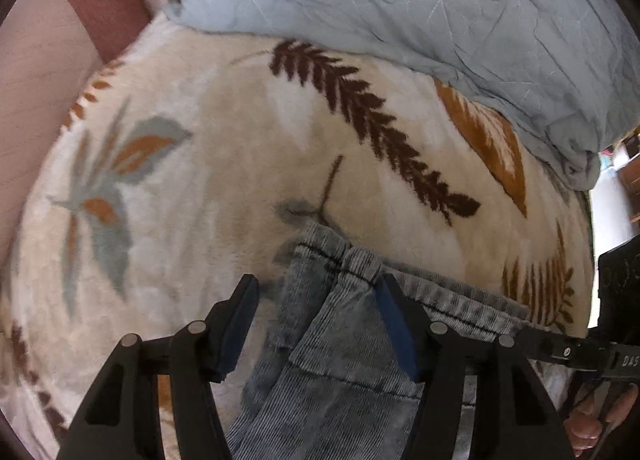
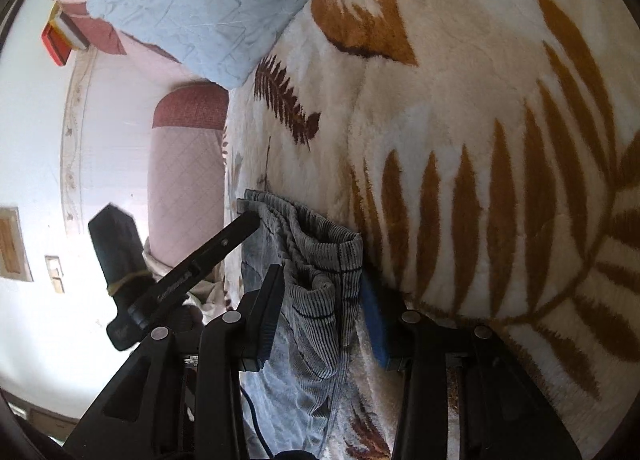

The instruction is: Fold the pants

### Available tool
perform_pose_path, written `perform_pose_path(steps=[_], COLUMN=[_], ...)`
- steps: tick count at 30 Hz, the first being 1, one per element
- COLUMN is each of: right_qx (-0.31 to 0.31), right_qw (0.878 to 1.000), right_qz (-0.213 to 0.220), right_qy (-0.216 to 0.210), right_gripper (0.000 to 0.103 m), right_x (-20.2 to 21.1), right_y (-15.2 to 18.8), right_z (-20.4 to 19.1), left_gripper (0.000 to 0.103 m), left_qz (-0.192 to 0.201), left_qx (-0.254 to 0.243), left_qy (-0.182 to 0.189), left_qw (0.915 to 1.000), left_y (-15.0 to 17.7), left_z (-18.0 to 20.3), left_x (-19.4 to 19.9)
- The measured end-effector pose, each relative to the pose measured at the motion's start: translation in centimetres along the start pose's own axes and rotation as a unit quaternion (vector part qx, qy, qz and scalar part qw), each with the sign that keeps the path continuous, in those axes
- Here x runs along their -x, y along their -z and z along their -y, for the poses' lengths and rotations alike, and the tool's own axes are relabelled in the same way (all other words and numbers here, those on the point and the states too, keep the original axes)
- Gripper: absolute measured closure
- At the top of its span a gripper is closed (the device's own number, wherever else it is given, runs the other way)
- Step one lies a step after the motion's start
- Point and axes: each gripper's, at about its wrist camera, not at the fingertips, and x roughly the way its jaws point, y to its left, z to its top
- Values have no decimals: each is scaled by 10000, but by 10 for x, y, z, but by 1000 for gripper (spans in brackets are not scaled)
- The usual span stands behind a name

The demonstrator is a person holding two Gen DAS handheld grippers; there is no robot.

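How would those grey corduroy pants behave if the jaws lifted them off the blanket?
The pants would probably go floppy: the waistband already bunches and sags between the jaws. They look fairly thick, so likely weighty enough to drape straight down. The ribbed cloth and the fuzzy blanket suggest they would grip more than slide.

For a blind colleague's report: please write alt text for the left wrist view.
The open left gripper straddles the waistband of grey corduroy pants lying on a cream leaf-patterned blanket. A light blue quilt lies beyond, and the right gripper enters at right.
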Motion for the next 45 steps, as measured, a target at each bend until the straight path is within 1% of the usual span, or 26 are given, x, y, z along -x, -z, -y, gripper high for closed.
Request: perform_pose_path(steps=[2,4,5,6,7,9,10,11,12,16,20,23,25,26,29,31,35,36,37,38,39,42,45], right_qx=[34,54,90,138,184,240,253,245,214,391,697,963,1194,1269,1660,2068,2771,2882,3077,3146,3231,3341,3449], right_qw=[10000,10000,9999,9999,9998,9996,9995,9996,9998,9992,9973,9948,9914,9902,9818,9707,9464,9422,9342,9309,9256,9183,9081], right_qz=[17,40,56,75,86,127,131,97,37,-19,3,24,-89,-129,-289,-427,-709,-763,-909,-997,-1191,-1513,-1933], right_qy=[13,36,43,64,83,103,101,79,47,-87,-245,-342,-521,-569,-871,-1144,-1497,-1527,-1559,-1567,-1574,-1493,-1378], right_gripper=[66,65,64,63,63,64,66,74,79,82,83,83,83,84,84,84,84,84,84,84,84,84,84], right_x=[0,-1,-2,-2,-3,-3,-4,-5,-6,-6,-2,1,0,0,0,0,1,0,-3,-6,-12,-28,-49], right_y=[2,4,5,6,7,8,9,8,7,8,12,17,24,27,42,56,87,93,104,109,119,137,159], right_z=[-1,-3,-4,-6,-7,-10,-10,-9,-8,-15,-28,-39,-49,-52,-70,-87,-114,-117,-123,-125,-128,-128,-127], left_gripper=[39,43,50,62,64,70,75,80,82,85,85,85,85,85,85,85,85,85,85,85,85,85,85], left_qz=[29,68,91,126,136,235,275,332,380,656,1082,1357,1527,1588,1755,1873,2046,2072,2078,2074,2068,1975,1833], left_qx=[25,11,-4,-4,0,-116,-154,-155,-121,34,226,362,425,456,580,658,857,924,985,1053,1108,1369,1739], left_qy=[124,198,244,352,445,370,356,354,360,425,480,448,384,347,204,141,38,18,-3,-41,-96,-210,-311], left_qw=[9999,9998,9997,9993,9989,9990,9989,9987,9986,9969,9927,9891,9866,9856,9826,9800,9751,9739,9732,9726,9720,9705,9671], left_y=[0,1,2,4,5,9,10,12,13,20,30,41,51,50,70,85,118,128,137,148,158,187,221], left_z=[-3,-5,-5,-5,-6,-1,0,0,-2,-9,-18,-20,-23,-20,-23,-26,-32,-35,-37,-39,-41,-53,-71], left_x=[-1,0,1,3,4,7,8,11,13,30,62,90,110,111,140,154,177,182,184,186,187,186,176])
